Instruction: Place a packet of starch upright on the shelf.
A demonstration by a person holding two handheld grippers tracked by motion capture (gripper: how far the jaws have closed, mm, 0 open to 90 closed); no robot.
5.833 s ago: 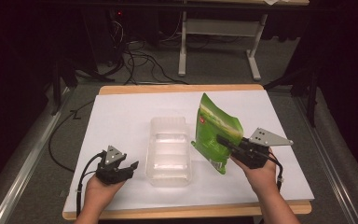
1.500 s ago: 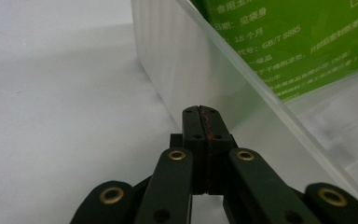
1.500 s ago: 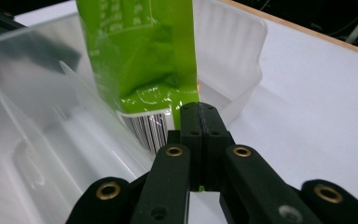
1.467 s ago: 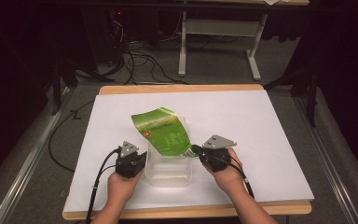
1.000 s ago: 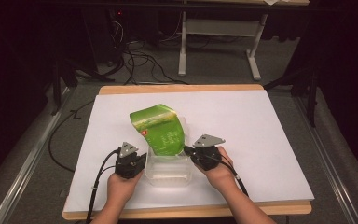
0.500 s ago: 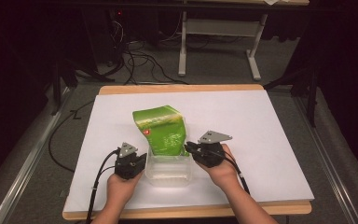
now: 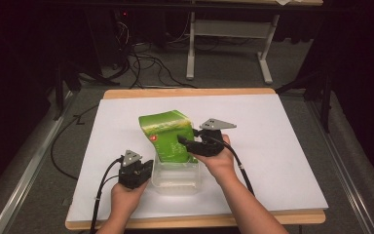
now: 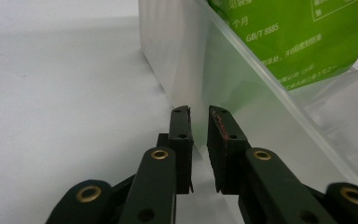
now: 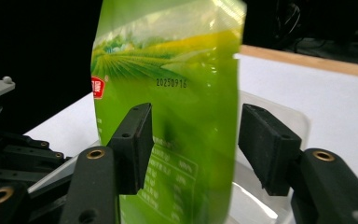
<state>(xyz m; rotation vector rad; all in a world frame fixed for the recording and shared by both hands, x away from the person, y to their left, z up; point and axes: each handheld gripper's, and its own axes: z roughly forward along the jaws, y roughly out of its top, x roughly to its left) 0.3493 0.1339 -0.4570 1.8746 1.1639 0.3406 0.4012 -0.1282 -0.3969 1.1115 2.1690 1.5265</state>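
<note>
In the high view, a clear tub (image 7: 176,176) sits near the front edge of the white counter (image 7: 282,146). A green pouch (image 7: 168,134) stands with its lower end inside the tub's far part and leans up and away over the far rim. The left claw (image 7: 148,168) rests at the tub's left wall, probably to keep the light tub from sliding while the pouch goes in. The right claw (image 7: 181,142) sits at the pouch's right side, just above the tub, where it can steer the pouch down.

In the left gripper view, the left claw (image 8: 199,122) straddles the tub (image 8: 186,60) wall. Its jaws have just been opening and now stand a narrow gap apart, with the thin wall running between them; the pads no longer look pressed against it, so the hold seems released. The pouch (image 8: 298,37) hangs inside, beyond the wall at the upper right.

In the right gripper view, the right claw (image 9: 193,140) has also just been opening. The pouch (image 9: 177,107) stands between its jaws: the left pad lies at the film's face, the right pad is well clear of the edge, so nothing is gripped. The pouch appears to stand on its own, propped by the tub (image 9: 279,121) behind it.
</note>
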